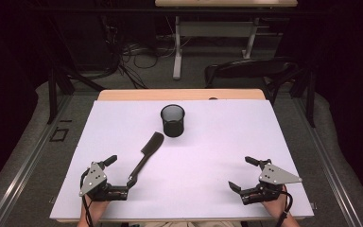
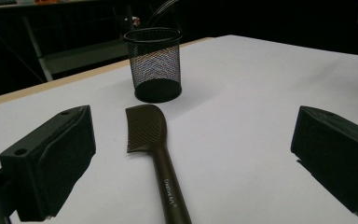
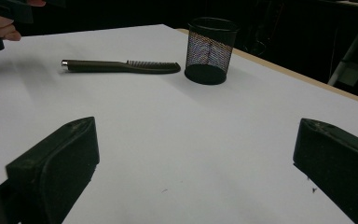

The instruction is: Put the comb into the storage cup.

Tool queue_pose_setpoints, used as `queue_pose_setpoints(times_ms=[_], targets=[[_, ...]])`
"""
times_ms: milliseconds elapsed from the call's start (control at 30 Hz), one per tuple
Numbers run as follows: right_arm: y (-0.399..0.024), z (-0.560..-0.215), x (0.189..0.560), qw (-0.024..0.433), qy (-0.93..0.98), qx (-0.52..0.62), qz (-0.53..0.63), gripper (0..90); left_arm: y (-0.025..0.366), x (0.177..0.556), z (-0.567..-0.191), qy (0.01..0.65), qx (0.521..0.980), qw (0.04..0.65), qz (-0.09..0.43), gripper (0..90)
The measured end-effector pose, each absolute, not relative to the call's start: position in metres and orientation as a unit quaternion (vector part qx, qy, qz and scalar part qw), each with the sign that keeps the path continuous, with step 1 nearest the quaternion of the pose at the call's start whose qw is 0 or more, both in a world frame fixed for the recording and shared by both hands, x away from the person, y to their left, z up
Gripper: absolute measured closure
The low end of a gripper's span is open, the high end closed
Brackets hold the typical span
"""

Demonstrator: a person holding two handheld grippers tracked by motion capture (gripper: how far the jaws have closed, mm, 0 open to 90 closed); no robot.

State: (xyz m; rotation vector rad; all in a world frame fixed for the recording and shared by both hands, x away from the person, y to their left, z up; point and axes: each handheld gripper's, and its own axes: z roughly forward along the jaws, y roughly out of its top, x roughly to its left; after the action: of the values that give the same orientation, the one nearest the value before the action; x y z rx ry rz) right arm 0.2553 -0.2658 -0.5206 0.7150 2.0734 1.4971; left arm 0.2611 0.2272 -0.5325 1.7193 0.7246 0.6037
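A black comb (image 1: 146, 153) lies flat on the white table top (image 1: 208, 156), its toothed end pointing toward a black mesh cup (image 1: 173, 120) that stands upright at the middle back. My left gripper (image 1: 121, 171) rests at the front left, open wide. In the left gripper view the comb (image 2: 151, 135) has its handle running between the two jaws without touching either pad, and the cup (image 2: 154, 65) stands just beyond it. My right gripper (image 1: 240, 172) sits at the front right, open and holding nothing. The right gripper view has the comb (image 3: 121, 66) and cup (image 3: 210, 49) far ahead.
A wooden strip (image 1: 179, 94) borders the table's far edge. Beyond it stand a dark chair (image 1: 250, 71) and a desk frame (image 1: 177, 52), with cables on the floor. The person's left hand (image 3: 0, 25) appears at the top left of the right gripper view.
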Motion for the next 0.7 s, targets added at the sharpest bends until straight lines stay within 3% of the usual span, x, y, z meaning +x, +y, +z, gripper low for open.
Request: queue_pose_setpoints(times_ms=[700], targets=[[-0.265,-0.522,0.257,0.238,0.761,0.26,0.545,0.0,0.218,0.275,-0.532,0.314,0.747,0.537,0.234,0.0]])
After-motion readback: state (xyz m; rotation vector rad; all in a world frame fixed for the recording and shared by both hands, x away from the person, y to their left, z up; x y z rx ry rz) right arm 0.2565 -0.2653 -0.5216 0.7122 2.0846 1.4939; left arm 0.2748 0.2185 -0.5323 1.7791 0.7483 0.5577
